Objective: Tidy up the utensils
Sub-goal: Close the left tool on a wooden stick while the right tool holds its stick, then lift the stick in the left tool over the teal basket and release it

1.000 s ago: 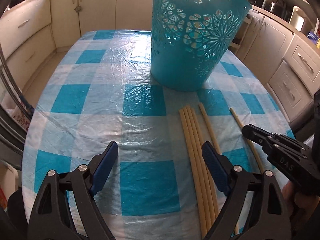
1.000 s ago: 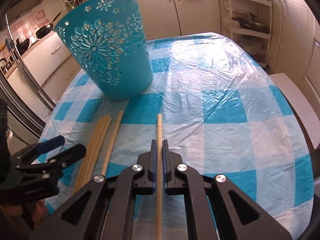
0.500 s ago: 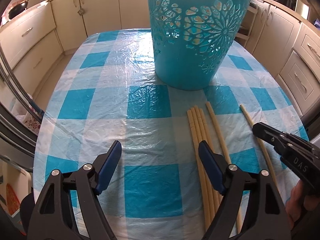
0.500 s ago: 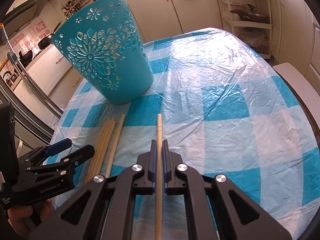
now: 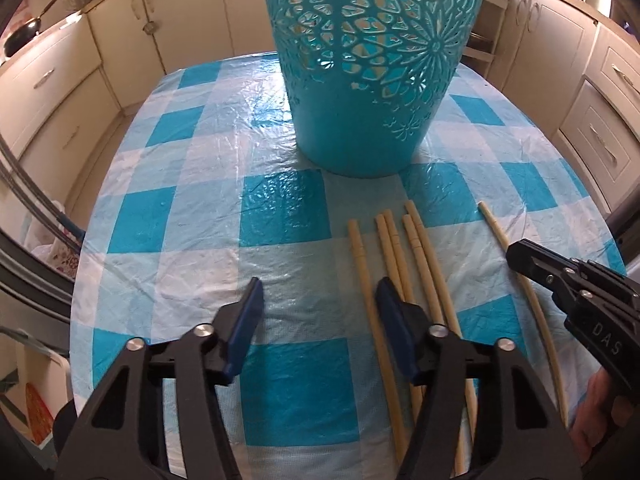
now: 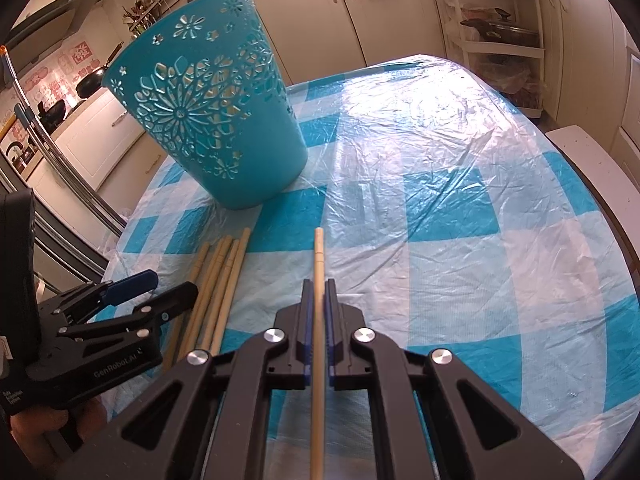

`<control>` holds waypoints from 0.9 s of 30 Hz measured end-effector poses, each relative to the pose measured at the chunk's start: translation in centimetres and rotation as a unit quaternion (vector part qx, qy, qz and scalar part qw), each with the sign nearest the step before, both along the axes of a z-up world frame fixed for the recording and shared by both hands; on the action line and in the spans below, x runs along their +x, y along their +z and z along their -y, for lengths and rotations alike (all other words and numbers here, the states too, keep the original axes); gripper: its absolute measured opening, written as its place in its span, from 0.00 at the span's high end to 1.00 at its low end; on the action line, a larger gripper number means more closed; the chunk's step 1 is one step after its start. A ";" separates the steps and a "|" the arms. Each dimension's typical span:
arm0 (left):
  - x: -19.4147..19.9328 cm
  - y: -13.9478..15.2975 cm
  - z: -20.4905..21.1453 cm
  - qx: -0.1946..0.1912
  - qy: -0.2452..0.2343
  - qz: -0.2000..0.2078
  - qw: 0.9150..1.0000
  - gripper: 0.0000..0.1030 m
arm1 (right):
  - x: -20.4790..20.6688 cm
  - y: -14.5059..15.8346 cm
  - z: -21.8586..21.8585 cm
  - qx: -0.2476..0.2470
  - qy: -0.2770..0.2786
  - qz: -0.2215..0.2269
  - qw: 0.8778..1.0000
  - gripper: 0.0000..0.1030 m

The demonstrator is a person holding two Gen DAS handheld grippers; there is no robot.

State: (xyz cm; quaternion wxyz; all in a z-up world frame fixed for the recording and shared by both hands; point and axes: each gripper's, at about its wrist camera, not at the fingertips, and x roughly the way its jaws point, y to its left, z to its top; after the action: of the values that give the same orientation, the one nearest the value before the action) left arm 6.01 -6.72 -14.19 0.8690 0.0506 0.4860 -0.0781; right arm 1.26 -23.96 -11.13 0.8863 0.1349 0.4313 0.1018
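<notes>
Single bamboo chopstick [image 6: 318, 264] lies lengthwise between the blue pads of the right gripper [image 6: 319, 300], which are clamped tight against it on both sides. Tip projects ahead of the fingertips over the checked tablecloth [image 6: 460, 208]; the shaft runs back under the gripper body toward the camera. In the left wrist view the same chopstick [image 5: 496, 232] emerges forward from the right gripper [image 5: 520, 258]; contact with the cloth cannot be told from either view.

Loose chopsticks [image 5: 400, 248], five counted, lie flat on the cloth, roughly parallel, tips pointing toward the basket. One lies a little apart on the left of the bunch; the other four are close together, some touching. From the right gripper they are just to its left [image 6: 220, 268].

Left gripper [image 5: 318, 292]: jaws half-wide and closing, nothing between the pads, only bare cloth. Its right finger [image 5: 394, 320] overlaps the near portion of the loose sticks in view; touching or not cannot be told. Seen from the right wrist, left gripper [image 6: 160, 292] sits low over the near end of the bunch, a hand [image 6: 48, 428] below it.

Teal openwork basket [image 5: 372, 80] stands upright on the cloth, ahead of both grippers, beyond the chopstick tips and not touching them.

Cream kitchen cabinets [image 5: 60, 92] surround the table
</notes>
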 end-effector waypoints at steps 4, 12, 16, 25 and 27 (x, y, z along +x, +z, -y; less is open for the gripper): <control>0.9 0.3 0.8 -0.010 -0.028 -0.012 0.999 0.83 | 0.7 0.2 -1.1 -0.033 0.013 0.000 0.999 0.94; 1.5 1.1 -0.2 -0.071 -0.055 -0.049 0.995 0.95 | 1.0 -0.1 -0.4 -0.008 0.014 0.000 1.000 0.94; 0.2 4.0 -1.8 -0.109 -0.058 -0.025 0.992 0.95 | 0.9 -0.2 -0.1 0.004 0.012 0.000 1.000 0.94; -2.8 18.9 -4.3 -0.249 -0.103 0.184 0.945 0.95 | 0.8 -0.2 -0.3 0.003 0.012 0.001 1.000 0.94; -2.3 21.9 -4.0 -0.254 -0.091 0.248 0.930 0.95 | 0.8 -0.2 -0.4 0.003 0.012 0.002 1.000 0.94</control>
State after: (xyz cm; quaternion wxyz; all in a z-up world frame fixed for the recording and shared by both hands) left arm 3.67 -2.74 7.69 0.9348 -0.1096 0.2120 -0.2629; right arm 2.03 -23.60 -11.31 0.8852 0.1327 0.4311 0.1138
